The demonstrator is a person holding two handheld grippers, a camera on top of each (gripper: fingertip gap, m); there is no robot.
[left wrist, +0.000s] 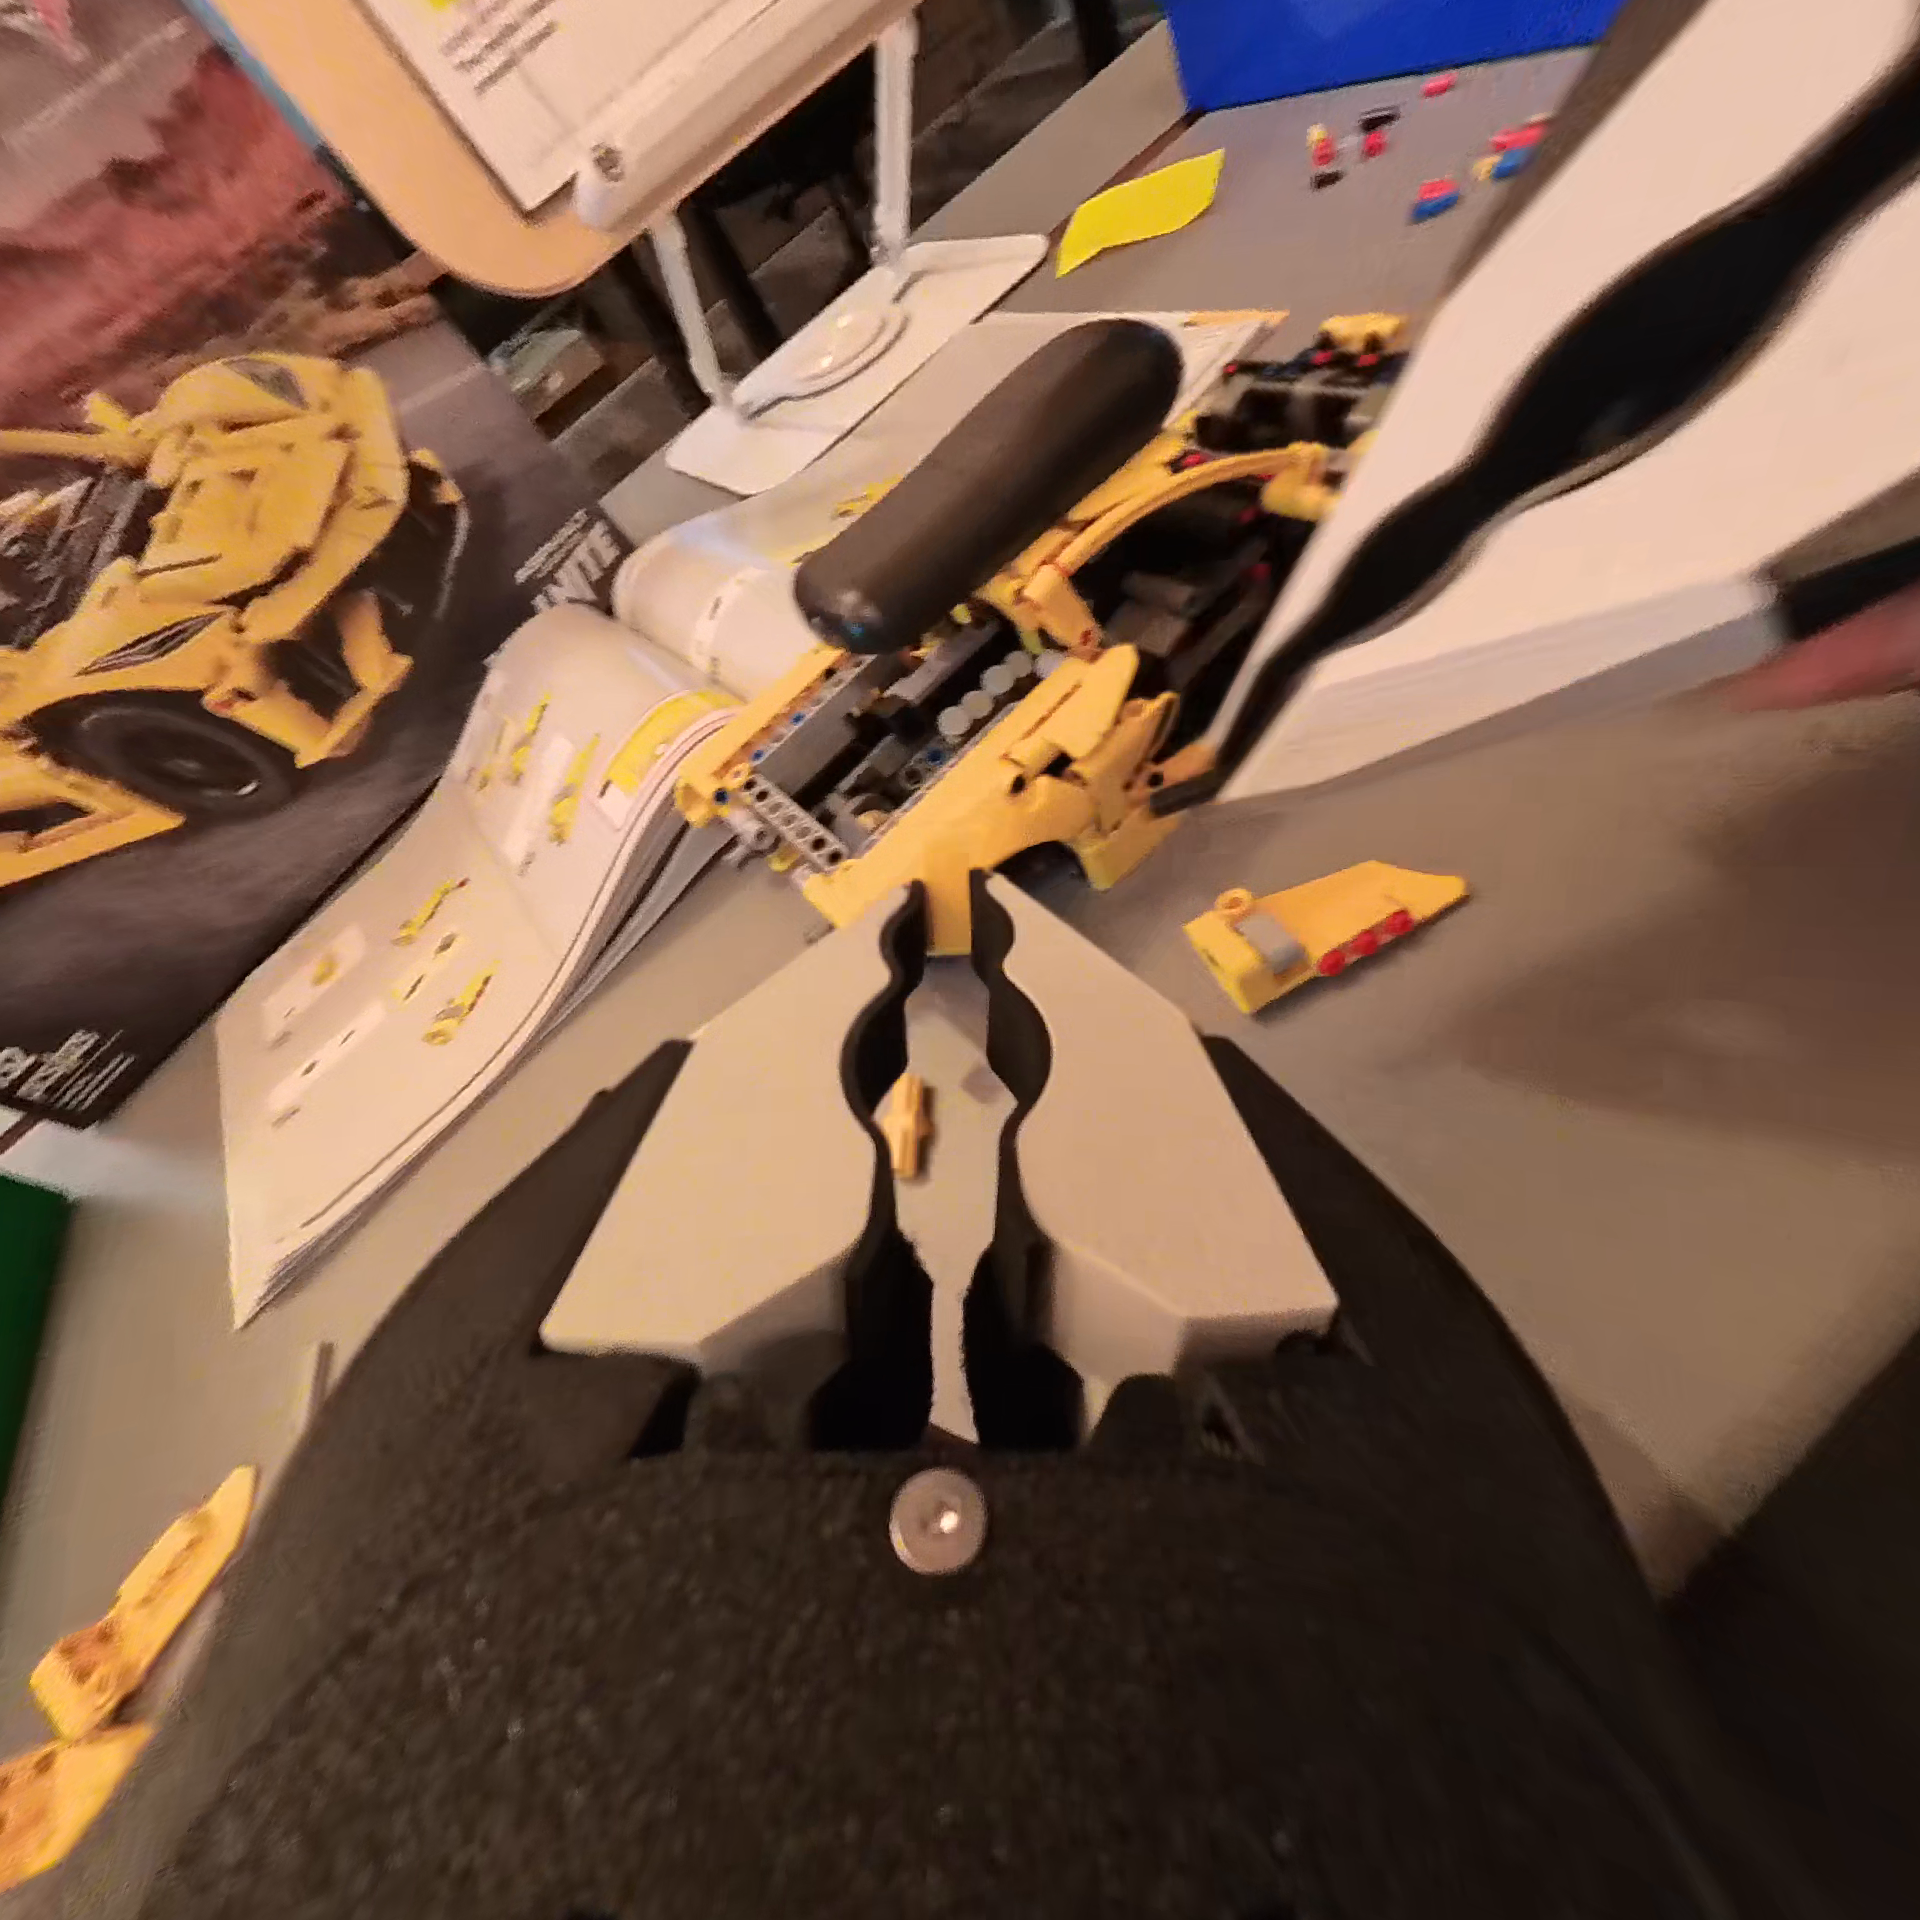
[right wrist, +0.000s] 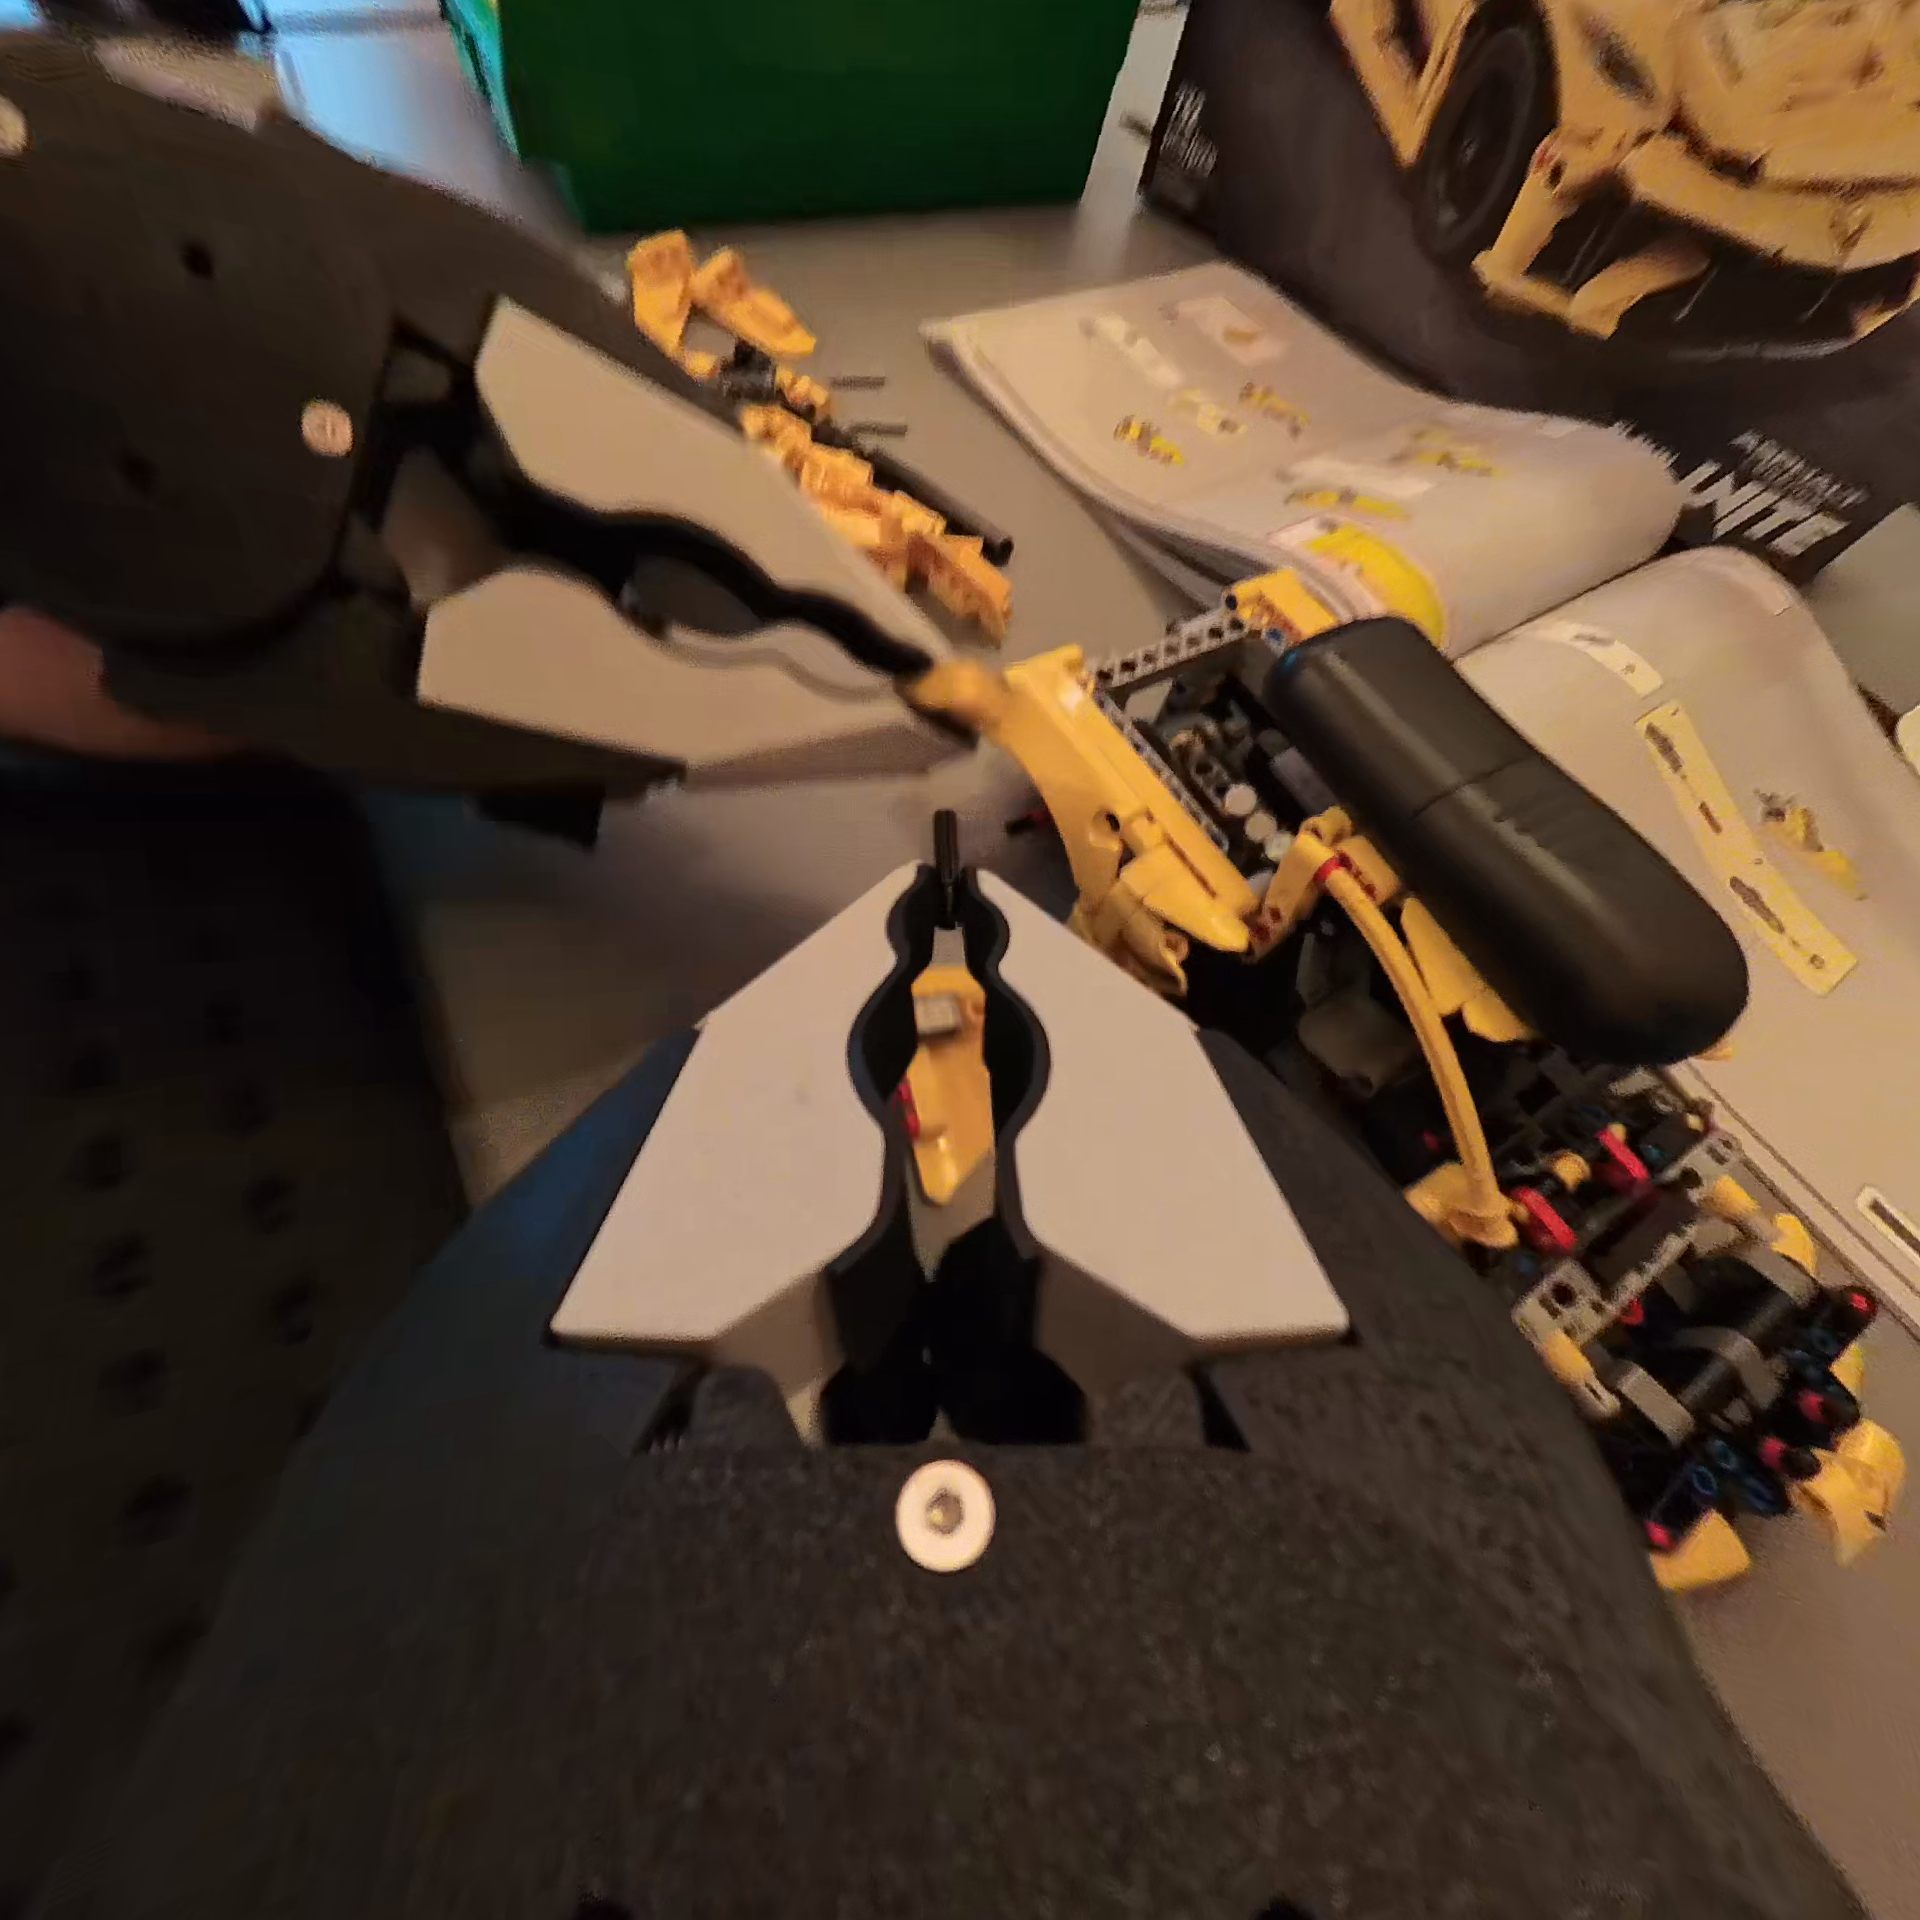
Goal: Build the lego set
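Your half-built yellow and black lego car chassis (right wrist: 1226, 831) lies on the grey tabletop (left wrist: 1558, 1143), frame and some panels fitted, wheels absent. Your left gripper (left wrist: 948, 894) is clamped on its yellow front tip; your right gripper (right wrist: 948, 883) pinches a small black pin (right wrist: 945, 842) just beside the chassis. Much remains, I judge: a loose yellow wedge panel with red pins (left wrist: 1320, 935), a heap of yellow and black loose parts (right wrist: 831, 447) and the open instruction booklet (left wrist: 416, 987) wait.

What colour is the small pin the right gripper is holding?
Black. The small pin sticks out from the tips of the right gripper, clearest in the right wrist view.
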